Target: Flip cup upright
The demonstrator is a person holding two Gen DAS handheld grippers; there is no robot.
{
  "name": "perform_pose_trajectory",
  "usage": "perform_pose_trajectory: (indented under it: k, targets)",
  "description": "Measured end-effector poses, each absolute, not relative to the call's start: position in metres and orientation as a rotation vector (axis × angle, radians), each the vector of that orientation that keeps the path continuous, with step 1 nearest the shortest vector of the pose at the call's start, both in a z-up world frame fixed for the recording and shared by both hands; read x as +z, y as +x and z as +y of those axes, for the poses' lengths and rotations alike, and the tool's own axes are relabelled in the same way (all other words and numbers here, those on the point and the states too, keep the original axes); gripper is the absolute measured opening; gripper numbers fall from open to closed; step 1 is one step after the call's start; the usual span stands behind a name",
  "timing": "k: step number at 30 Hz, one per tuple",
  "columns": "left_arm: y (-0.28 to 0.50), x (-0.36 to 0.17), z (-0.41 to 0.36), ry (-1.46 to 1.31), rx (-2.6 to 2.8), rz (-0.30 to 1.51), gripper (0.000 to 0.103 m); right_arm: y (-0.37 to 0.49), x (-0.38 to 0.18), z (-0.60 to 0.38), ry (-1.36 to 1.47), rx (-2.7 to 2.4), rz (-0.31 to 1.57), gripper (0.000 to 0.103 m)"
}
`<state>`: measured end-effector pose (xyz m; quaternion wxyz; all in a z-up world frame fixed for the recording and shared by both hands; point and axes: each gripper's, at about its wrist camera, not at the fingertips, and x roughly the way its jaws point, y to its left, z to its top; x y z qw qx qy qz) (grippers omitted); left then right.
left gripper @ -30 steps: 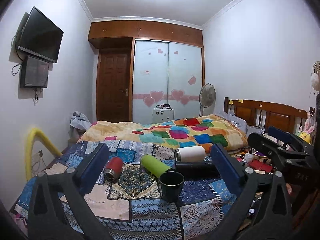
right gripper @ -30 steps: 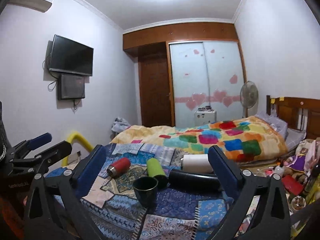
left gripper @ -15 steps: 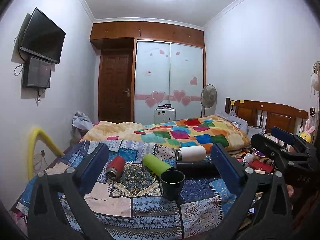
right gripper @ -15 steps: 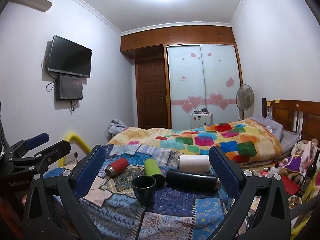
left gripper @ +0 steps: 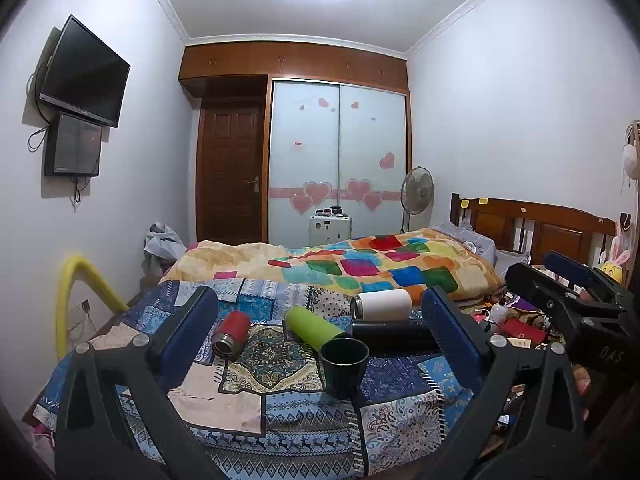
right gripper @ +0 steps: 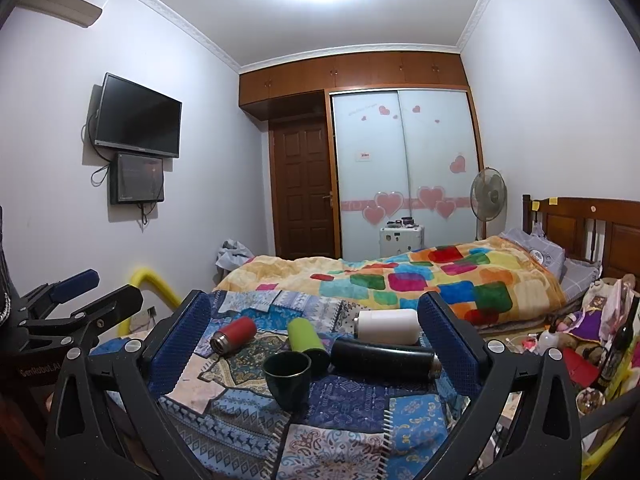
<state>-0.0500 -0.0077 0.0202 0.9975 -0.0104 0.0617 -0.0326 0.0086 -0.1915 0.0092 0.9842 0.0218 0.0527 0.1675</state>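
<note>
A dark green cup point(left gripper: 344, 366) stands upright, mouth up, on the patchwork quilt point(left gripper: 248, 400); it also shows in the right wrist view point(right gripper: 288, 378). Behind it lie a red flask point(left gripper: 232, 333), a lime green bottle point(left gripper: 314, 326), a black flask point(left gripper: 390, 336) and a white flask point(left gripper: 382, 305), all on their sides. My left gripper point(left gripper: 320, 332) is open and empty, held back from the cup. My right gripper point(right gripper: 314, 334) is open and empty, also held back; it shows at the right of the left wrist view point(left gripper: 576, 300).
A bed with a colourful duvet point(left gripper: 360, 264) lies behind the quilt. Clutter sits on the floor at the right point(right gripper: 576, 344). A yellow tube point(left gripper: 76, 300) stands at the left wall. A fan point(left gripper: 418, 192) and wardrobe point(left gripper: 340, 160) are at the back.
Both grippers have drifted slightly, so the view has shifted a little. The cup and the flasks have not moved. Both grippers stay open.
</note>
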Motion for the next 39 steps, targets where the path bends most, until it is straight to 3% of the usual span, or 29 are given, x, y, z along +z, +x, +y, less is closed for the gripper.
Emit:
perform_pose_trajectory:
  k: [39]
  targets:
    - [-0.0454,0.0156,-0.0144,-0.019,-0.078,0.139,0.103,0.0063,0.0122,-0.1912,0.049,0.334,0.106,0.103]
